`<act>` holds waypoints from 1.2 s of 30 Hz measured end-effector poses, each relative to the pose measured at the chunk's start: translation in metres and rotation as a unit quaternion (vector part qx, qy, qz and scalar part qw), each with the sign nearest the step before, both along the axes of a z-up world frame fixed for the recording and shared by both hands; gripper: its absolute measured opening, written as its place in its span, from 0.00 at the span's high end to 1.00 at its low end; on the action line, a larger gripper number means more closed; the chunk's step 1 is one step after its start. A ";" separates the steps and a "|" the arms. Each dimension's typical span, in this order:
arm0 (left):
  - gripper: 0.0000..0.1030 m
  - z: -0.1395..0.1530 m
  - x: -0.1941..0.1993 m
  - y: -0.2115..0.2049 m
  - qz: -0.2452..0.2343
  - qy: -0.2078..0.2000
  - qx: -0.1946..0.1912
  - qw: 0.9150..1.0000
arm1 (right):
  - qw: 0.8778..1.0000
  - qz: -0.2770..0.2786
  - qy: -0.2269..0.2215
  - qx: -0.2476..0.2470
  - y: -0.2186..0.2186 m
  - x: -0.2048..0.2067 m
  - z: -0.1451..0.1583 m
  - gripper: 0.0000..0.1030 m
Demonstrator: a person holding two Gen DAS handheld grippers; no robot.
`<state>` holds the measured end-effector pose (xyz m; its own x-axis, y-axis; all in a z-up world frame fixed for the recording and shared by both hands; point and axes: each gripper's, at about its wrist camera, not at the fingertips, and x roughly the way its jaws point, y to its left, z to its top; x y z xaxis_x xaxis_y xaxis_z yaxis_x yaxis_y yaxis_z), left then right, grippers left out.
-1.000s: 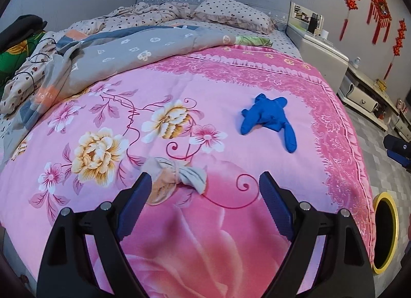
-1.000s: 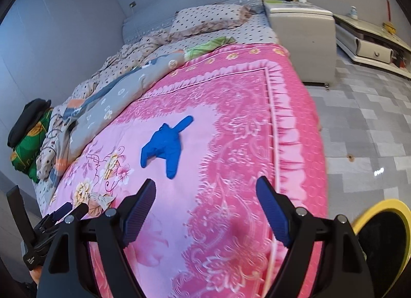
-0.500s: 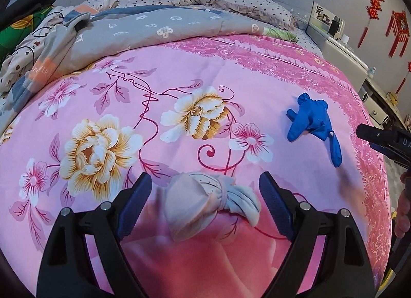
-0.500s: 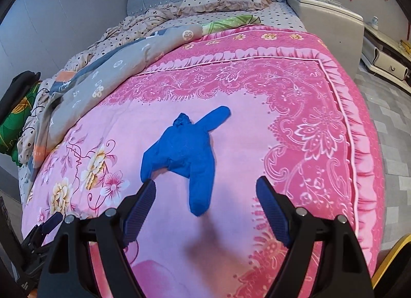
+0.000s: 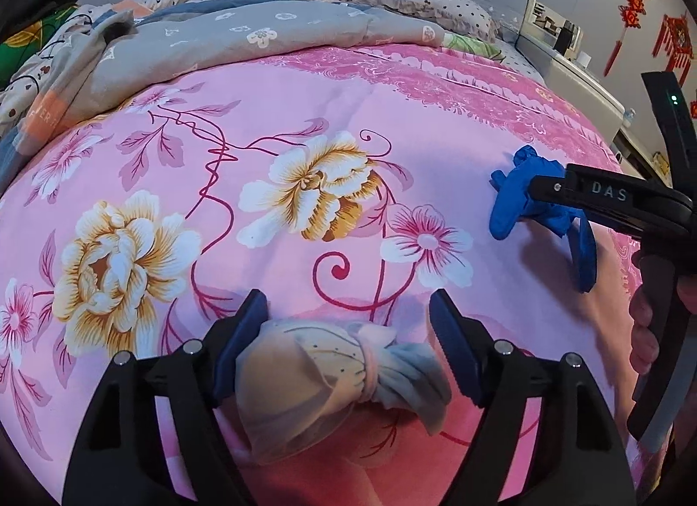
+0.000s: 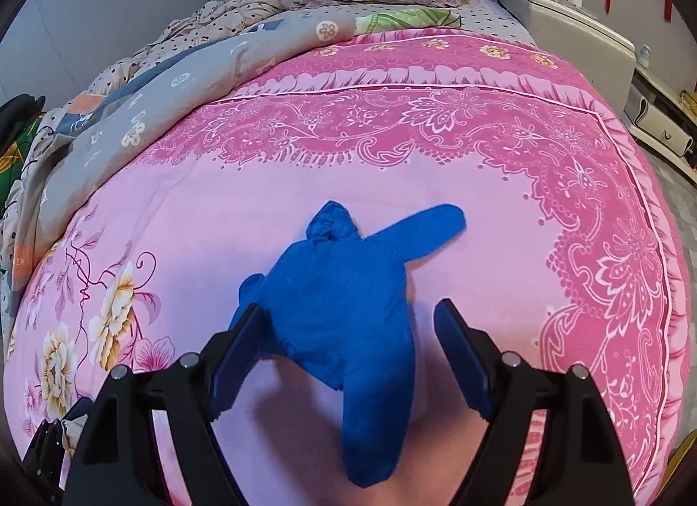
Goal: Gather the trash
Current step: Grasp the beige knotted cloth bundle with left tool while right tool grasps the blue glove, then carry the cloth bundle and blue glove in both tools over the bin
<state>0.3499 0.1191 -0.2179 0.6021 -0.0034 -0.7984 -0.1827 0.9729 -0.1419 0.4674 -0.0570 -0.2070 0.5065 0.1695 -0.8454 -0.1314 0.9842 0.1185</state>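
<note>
On the bed [image 5: 305,83], covered by a pink flowered quilt [image 5: 270,122], two pieces of trash lie near the foot edge. At the left side, the left hand-held gripper [image 5: 348,344] stands over a knotted pale bag [image 5: 313,371], a small thin bundle tied at one end; its jaws are closing with the bundle between them, and its left finger seems to touch the bag while the right one is apart from it, so I judge it is not gripped yet. This bundle looks light and soft, it will crush easily, so the best place to hold is probably the full body beside the knot, not the loose tail. More to the right, towards the right edge of the bed, lies a crumpled blue glove [image 6: 344,301]. The right hand-held gripper [image 6: 348,336] is released, its jaws wide on both sides of the glove's middle and not pressing it. The glove is thin, limp and maybe a little slippery; I think the bunched palm gives more to pinch than a flat finger. The left wrist view shows the right hand-held gripper from the side above the glove, with part of a hand [image 5: 644,331] on its handle; the right wrist view alone shows the glove's whole shape, and only a corner of the bag at its lower left.
</note>
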 end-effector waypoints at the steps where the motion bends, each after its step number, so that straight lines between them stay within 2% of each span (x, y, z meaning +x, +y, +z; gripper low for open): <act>1: 0.31 0.000 -0.001 -0.002 0.000 -0.003 0.002 1.000 | 1.000 0.001 0.000 -0.005 0.003 0.001 -0.002 0.27; 3: 0.32 -0.001 -0.002 -0.002 0.006 -0.008 0.001 1.000 | 1.000 0.004 0.003 -0.008 0.007 0.001 -0.007 0.33; 4: 0.37 -0.001 -0.003 -0.002 0.007 -0.009 0.000 1.000 | 1.000 0.004 0.002 -0.011 0.009 0.001 -0.009 0.37; 5: 0.43 -0.001 -0.003 -0.002 0.009 -0.010 0.002 1.000 | 1.000 0.007 -0.003 -0.014 0.011 0.000 -0.009 0.45; 8: 0.52 -0.002 -0.004 -0.001 0.011 -0.013 -0.002 1.000 | 1.000 0.023 -0.008 -0.018 0.019 -0.003 -0.008 0.64; 11: 0.56 -0.001 -0.006 0.001 0.009 -0.019 -0.011 1.000 | 0.999 0.033 -0.004 -0.014 0.023 -0.006 -0.010 0.80; 14: 0.58 0.001 -0.007 0.004 0.011 -0.022 -0.022 0.999 | 0.999 0.039 -0.006 0.000 0.022 -0.009 -0.006 0.87; 23: 0.61 0.024 -0.018 -0.003 0.001 -0.039 -0.013 0.999 | 0.998 0.058 -0.012 0.016 0.011 -0.032 0.017 0.90; 36: 0.61 0.072 -0.067 -0.038 -0.036 -0.069 -0.011 0.997 | 0.997 0.069 -0.017 0.036 -0.031 -0.097 0.051 0.91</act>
<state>0.2827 0.0812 -0.1462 0.7030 -0.0683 -0.7079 -0.0890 0.9791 -0.1829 0.3707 -0.0877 -0.1563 0.5022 0.2990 -0.8114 -0.2695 0.9457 0.1817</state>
